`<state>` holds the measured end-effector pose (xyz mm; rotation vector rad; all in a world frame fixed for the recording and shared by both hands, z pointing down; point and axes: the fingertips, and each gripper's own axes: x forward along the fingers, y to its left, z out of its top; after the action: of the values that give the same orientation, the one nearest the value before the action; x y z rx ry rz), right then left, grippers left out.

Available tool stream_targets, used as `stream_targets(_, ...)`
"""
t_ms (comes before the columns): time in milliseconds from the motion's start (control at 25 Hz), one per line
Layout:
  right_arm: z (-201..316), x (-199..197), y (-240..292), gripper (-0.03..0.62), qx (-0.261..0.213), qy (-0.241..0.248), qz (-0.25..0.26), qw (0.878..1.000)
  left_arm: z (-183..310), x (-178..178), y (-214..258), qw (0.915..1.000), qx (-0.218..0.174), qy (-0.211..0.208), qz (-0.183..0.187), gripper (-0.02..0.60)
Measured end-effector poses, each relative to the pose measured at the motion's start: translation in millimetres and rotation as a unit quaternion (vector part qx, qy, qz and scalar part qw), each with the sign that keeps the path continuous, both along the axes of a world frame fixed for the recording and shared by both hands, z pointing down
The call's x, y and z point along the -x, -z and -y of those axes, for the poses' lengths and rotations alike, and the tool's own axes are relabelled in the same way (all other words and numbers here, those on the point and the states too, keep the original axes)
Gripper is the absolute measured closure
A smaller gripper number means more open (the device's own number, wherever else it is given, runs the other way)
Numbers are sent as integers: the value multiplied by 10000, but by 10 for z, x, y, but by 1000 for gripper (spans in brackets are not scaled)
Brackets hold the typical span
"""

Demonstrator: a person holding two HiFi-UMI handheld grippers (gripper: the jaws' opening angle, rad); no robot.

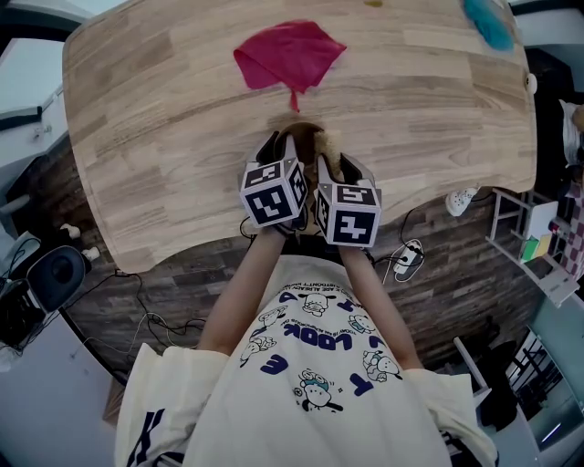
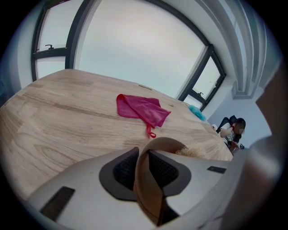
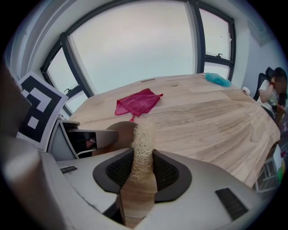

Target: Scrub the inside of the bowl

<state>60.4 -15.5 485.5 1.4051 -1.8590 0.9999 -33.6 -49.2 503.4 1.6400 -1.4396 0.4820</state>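
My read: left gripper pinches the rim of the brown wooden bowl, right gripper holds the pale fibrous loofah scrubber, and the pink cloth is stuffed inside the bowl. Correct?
No: the pink cloth lies on the wooden table beyond the brown wooden bowl, as the head view shows. Rest stands: left gripper on the rim, right gripper holding the pale fibrous loofah scrubber.

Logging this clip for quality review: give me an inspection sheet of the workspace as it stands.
Surface: pale wooden table.
Job's things: brown bowl at the near edge; fibre scrubber.
Clutter: pink cloth mid-table; teal cloth at a far corner.
Grippers: left claw shut on the bowl's rim; right claw shut on the scrubber.
Cables: leads on the floor.
Surroundings: large windows; a seated person beyond the table.
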Motion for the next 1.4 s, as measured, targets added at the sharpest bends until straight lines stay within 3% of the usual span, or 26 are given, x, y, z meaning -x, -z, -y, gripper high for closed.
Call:
stream_targets(160,47,-40,-17,473,-42,277,-146,9995,4,-50,-12,9982,-55,-576,172,503)
stream_targets(280,121,-70,-19,473,-54,734,-400,9965,1,-73,1,9915,-158,-1230,386,503)
stream_targets(360,175,-75,-7,473,-60,1170,-565,9915,-18,-125,13,9789,-321,-1908,665,502)
stream_targets(480,252,-40,17,473,-179,1906,-704,9790,-59,-227,9,9483,-532,-2904,1161,471)
stream_targets(560,268,-14,16,473,-248,2317,-831,9689,-64,-273,19,9329,-619,-3263,1391,471)
stream_targets(640,276,11,15,471,-322,2624,-995,9593,-50,-294,37,9265,-669,-3398,1472,470)
stream_targets(840,257,85,16,473,-426,3089,-1089,9439,-1,-305,56,9312,-633,-3361,1265,470)
stream_targets(1080,232,137,10,471,-465,3381,-1089,9336,-27,-308,42,9255,-569,-3553,1180,517)
stream_targets(1400,242,129,13,471,-414,3149,-982,9431,-44,-289,63,9496,-511,-3026,632,529)
